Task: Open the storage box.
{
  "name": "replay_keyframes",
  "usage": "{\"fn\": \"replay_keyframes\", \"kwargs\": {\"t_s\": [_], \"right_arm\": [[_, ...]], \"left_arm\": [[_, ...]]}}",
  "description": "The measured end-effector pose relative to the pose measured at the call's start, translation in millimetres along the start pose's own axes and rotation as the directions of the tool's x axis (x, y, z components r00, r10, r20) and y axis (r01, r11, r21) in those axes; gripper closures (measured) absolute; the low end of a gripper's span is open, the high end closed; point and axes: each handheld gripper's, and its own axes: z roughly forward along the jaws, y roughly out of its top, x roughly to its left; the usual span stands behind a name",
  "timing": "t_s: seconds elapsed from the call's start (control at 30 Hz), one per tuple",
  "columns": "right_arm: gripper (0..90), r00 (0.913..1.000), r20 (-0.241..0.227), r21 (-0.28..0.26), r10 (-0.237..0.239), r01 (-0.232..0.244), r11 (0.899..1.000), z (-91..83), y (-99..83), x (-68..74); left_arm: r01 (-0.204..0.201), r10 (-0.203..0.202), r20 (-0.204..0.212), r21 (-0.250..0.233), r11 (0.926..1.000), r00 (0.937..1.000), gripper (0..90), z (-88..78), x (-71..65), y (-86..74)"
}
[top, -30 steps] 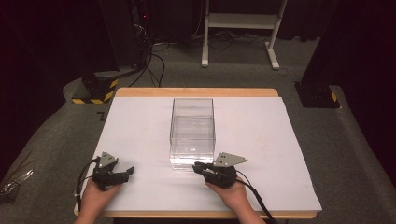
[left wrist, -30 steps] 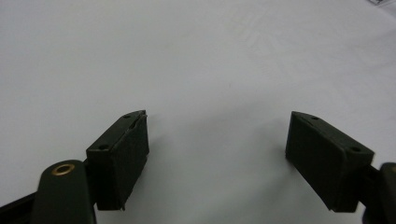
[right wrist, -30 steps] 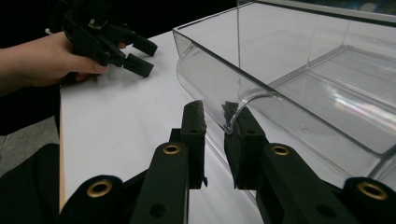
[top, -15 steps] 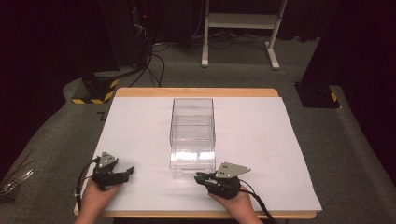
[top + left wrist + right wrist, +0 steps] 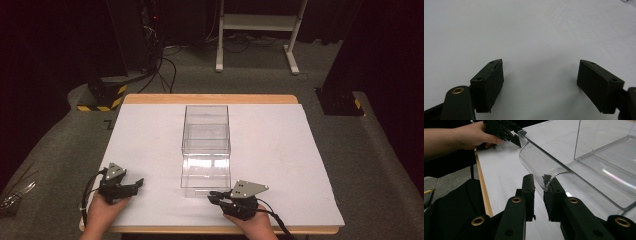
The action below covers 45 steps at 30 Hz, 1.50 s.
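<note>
Here, looking down on a wooden counter [image 5: 210,99] covered by a white sheet [image 5: 280,150], with a clear plastic case [image 5: 205,125] standing at its middle and a clear drawer [image 5: 206,172] sticking out of the case toward the person. Resting near the front left corner, well apart from the case, the left tool [image 5: 136,184], jaws standing wide with nothing but white sheet between them. Sitting at the drawer's front right corner, the right tool [image 5: 214,196], jaws drawn narrow and pinching the thin curved front lip of the drawer [image 5: 541,170], as seen along its own black jaws. Judging from this, pulling the drawer open by its lip: grip already made, drawer already partly out, case itself sitting unheld. Remaining, most likely: drawing the drawer the rest of the way out, then letting go of the lip.
</note>
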Motion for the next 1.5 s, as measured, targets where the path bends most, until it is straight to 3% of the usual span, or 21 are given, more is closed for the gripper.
{"fn": "replay_keyframes", "kwargs": {"t_s": [0.9,1.03,1.17,1.5], "right_arm": [[79.9,0.9993,-0.026,-0.013,-0.026,0.025,1.0,-7.0,-7.6,15.7],[75.4,0.9993,-0.021,-0.016,-0.03,0.03,0.999,-8.3,-8.5,16.0],[73.7,0.9997,-0.003,-0.011,-0.025,0.025,1.0,-12.6,-9.4,15.2],[76.1,0.9992,0.019,-0.062,-0.034,0.035,0.997,-36.6,-1.9,13.2]], "left_arm": [[0.001,-0.001,0.001,-0.001,1.0,1.0,21.5,0.1,0.1,0.0],[0.001,-0.001,0.001,-0.001,1.0,1.0,21.5,0.1,0.1,0.0],[0.001,-0.001,0.001,-0.001,1.0,1.0,21.5,0.1,0.1,0.0],[-0.001,0.001,0.002,0.001,1.0,1.0,21.5,0.1,0.5,0.1]]}}
